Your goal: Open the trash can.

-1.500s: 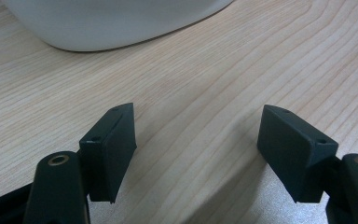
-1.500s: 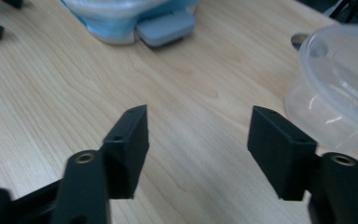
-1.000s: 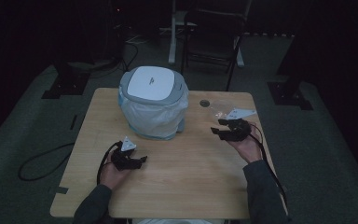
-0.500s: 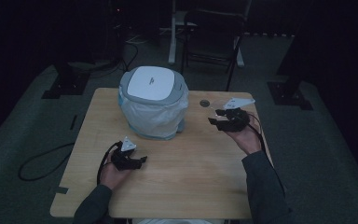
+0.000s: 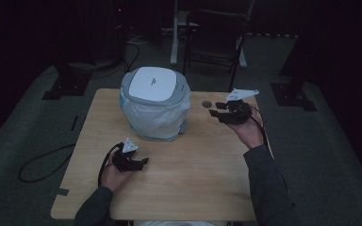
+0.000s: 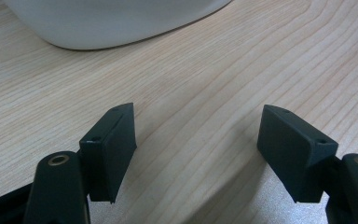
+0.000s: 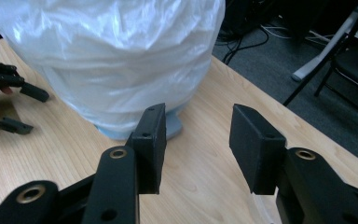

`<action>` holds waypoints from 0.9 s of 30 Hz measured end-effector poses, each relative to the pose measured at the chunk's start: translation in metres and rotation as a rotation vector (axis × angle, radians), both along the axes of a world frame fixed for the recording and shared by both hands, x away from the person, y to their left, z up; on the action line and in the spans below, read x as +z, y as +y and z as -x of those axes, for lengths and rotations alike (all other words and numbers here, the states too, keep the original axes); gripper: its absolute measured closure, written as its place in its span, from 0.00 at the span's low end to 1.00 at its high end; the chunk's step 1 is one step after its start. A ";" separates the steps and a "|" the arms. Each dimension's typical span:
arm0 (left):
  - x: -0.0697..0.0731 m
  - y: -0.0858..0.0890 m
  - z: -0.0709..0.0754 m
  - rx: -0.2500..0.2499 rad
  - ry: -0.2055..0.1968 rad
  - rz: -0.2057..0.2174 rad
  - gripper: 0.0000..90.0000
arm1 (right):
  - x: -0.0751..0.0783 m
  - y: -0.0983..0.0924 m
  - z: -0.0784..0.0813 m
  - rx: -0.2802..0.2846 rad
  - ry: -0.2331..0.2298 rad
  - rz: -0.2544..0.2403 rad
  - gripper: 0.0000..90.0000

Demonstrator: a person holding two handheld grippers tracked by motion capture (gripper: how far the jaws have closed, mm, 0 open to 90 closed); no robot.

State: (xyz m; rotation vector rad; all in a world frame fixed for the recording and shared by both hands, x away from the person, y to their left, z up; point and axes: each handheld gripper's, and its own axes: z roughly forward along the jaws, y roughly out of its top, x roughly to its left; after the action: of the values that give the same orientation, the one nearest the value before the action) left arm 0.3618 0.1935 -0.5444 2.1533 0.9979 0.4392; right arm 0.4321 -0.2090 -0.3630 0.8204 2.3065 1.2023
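On a pale, fine-grained wooden table in a dim room, a rounded grey-lidded bin wrapped in crinkled translucent plastic stands at the far middle, the right gripper lifted just beside it, jaws empty and just narrowing, the left gripper resting nearer, matte black jaws wide apart.

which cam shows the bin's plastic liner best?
Right gripper view: the liner sits close and bright, wrinkles plain, above the bin's grey base. High view shows the whole bin, but dim and small. Left gripper view catches just a white lower edge.
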 end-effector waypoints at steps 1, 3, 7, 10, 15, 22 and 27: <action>0.000 0.000 0.000 0.000 0.000 0.000 0.32 | 0.002 0.001 -0.001 0.001 0.000 -0.002 0.62; 0.000 0.000 0.000 0.000 0.000 0.000 0.32 | 0.005 0.003 -0.004 0.003 0.001 -0.010 0.63; 0.000 0.000 0.000 0.001 0.000 0.001 0.32 | 0.010 0.006 -0.007 0.002 -0.008 -0.034 0.65; 0.000 0.000 0.000 0.000 0.000 0.001 0.32 | 0.013 0.010 -0.010 0.006 -0.013 -0.049 0.66; 0.000 0.000 0.000 0.001 0.000 0.002 0.32 | 0.020 0.019 -0.016 0.021 -0.016 -0.088 0.70; 0.000 0.000 0.000 0.000 0.001 0.002 0.32 | 0.028 0.033 -0.024 0.041 -0.025 -0.097 0.75; 0.000 0.000 0.000 0.000 0.002 0.001 0.32 | 0.033 0.045 -0.027 0.054 -0.034 -0.101 0.84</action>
State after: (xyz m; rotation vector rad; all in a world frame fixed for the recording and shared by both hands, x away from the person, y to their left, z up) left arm 0.3618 0.1935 -0.5443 2.1528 0.9991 0.4363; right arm 0.4596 -0.1643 -0.3297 0.7700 2.2699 1.3551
